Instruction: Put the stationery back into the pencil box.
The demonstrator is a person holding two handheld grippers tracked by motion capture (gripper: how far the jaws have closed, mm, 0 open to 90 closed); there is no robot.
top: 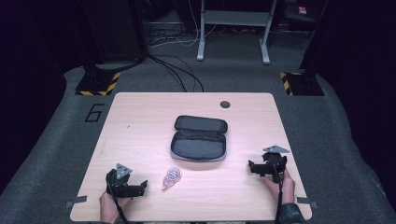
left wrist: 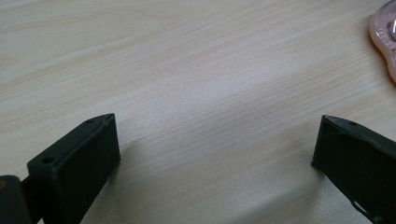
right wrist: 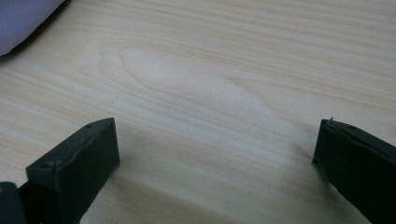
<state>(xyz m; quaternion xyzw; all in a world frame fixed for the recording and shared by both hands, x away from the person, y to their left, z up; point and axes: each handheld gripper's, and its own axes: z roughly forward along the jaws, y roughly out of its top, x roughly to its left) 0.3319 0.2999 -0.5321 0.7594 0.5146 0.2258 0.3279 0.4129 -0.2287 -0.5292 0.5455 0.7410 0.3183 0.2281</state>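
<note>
Pale wood-grain worktop (top: 140, 126); a dark grey pouch (top: 200, 138) with black trim; a pink, translucent tape dispenser (top: 171, 177); black jaws.

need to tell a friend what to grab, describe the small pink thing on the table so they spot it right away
On the light wooden table, look in front of the open dark zip case at its centre, toward the person's side. Lying there, nearer the left gripper, is a small pink translucent tape dispenser, the only pale, coloured thing among black ones.

A light wooden desk (top: 140, 116) carries an open dark case (top: 200, 138) at centre, with a pink tape dispenser (top: 171, 177) nearer the front edge.
</note>
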